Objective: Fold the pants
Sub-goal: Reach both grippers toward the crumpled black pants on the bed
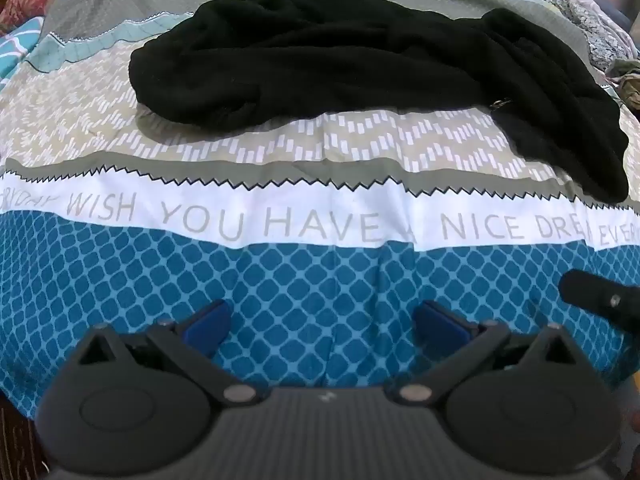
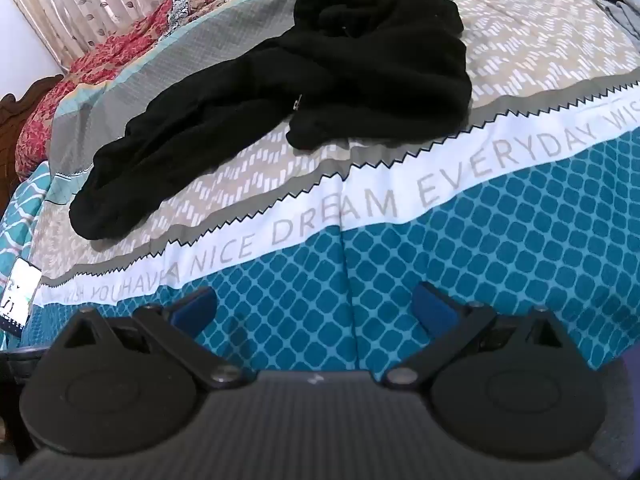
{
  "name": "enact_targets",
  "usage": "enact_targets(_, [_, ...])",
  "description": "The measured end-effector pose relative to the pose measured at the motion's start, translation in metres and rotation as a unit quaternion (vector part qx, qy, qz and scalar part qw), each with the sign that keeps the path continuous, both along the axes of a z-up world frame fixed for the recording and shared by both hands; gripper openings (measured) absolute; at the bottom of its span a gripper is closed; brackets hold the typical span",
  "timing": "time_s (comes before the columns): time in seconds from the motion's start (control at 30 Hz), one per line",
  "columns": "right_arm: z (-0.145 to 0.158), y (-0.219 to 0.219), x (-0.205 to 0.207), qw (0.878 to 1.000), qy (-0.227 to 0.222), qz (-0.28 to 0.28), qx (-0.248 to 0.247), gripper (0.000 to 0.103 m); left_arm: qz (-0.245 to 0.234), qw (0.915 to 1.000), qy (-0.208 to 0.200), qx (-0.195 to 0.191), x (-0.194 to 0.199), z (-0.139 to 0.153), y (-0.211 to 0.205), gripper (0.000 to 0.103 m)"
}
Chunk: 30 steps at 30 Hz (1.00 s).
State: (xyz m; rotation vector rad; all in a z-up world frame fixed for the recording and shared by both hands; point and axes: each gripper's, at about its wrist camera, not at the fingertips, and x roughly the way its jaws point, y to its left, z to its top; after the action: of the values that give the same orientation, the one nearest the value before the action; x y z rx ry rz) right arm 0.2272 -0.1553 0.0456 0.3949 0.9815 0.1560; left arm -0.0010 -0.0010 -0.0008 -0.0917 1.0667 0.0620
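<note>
Tools (image 1: 320, 320) (image 2: 316, 308) spread; pants (image 1: 360, 72) crumpled, untouched.

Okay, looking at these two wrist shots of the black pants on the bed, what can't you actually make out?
- Crumpled black fleece pants: folds hide waistband and leg ends, both views.
- Small metal piece on the pants: too small to identify.
- Printed bedsheet lettering: cut off at the edges, left wrist view.
- Black-and-white item: cropped at left edge, right wrist view.
</note>
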Motion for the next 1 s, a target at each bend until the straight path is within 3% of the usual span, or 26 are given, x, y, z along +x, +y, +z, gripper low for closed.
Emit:
enact_targets(0.1, [0.0, 0.0, -0.001, 1.0, -0.001, -0.003, 0.005, 0.103, -0.001, 0.9998, -0.016, 0.009, -0.006, 0.001, -0.003, 0.103])
enact_targets(0.13, [0.0, -0.001, -0.001, 1.0, -0.001, -0.005, 0.008, 0.103, -0.002, 1.0, -0.001, 0.002, -0.001, 0.001, -0.001, 0.103])
enact_targets(0.2, [0.002, -0.004, 0.0, 1.0, -0.001, -0.012, 0.013, 0.103, -0.002, 0.9997, 0.012, -0.023, 0.01, 0.01, 0.007, 0.103])
enact_targets(0.33, [0.002, -0.009, -0.001, 0.999, -0.009, -0.02, 0.028, 0.099, 0.033, 0.9955, -0.029, -0.084, 0.023, 0.037, 0.051, 0.103])
enact_targets(0.43, [0.006, -0.022, 0.004, 0.997, -0.019, -0.04, 0.057, 0.088, 0.099, 0.9874, -0.052, -0.112, 0.044, 0.051, 0.103, 0.103])
enact_targets(0.53, [0.012, -0.04, 0.009, 0.994, -0.046, -0.075, 0.069, 0.087, 0.17, 0.9723, -0.056, -0.149, 0.077, 0.054, 0.157, 0.103])
enact_targets(0.7, [0.017, -0.054, 0.033, 0.991, -0.081, -0.098, 0.039, 0.087, 0.207, 0.9566, -0.031, -0.202, 0.136, 0.039, 0.206, 0.103])
enact_targets(0.77, [0.012, -0.056, 0.048, 0.991, -0.08, -0.103, 0.03, 0.088, 0.204, 0.9587, -0.029, -0.196, 0.159, 0.034, 0.208, 0.1])
enact_targets(0.83, [0.003, -0.057, 0.065, 0.991, -0.072, -0.107, 0.03, 0.086, 0.189, 0.9664, -0.034, -0.171, 0.176, 0.037, 0.202, 0.066])
enact_targets(0.87, [-0.002, -0.054, 0.076, 0.992, -0.067, -0.106, 0.023, 0.063, 0.175, 0.9691, -0.03, -0.172, 0.188, 0.039, 0.2, 0.03])
enact_targets(0.9, [-0.003, -0.054, 0.084, 0.992, -0.067, -0.104, 0.01, 0.042, 0.167, 0.9681, -0.02, -0.186, 0.199, 0.042, 0.201, 0.007])
enact_targets(0.93, [0.002, -0.055, 0.09, 0.993, -0.066, -0.097, -0.011, 0.009, 0.169, 0.965, -0.019, -0.199, 0.202, 0.046, 0.202, 0.008])
enact_targets(1.0, [0.019, -0.064, 0.094, 0.991, -0.081, -0.102, -0.018, 0.01, 0.162, 0.9629, -0.048, -0.21, 0.215, 0.073, 0.217, 0.007])
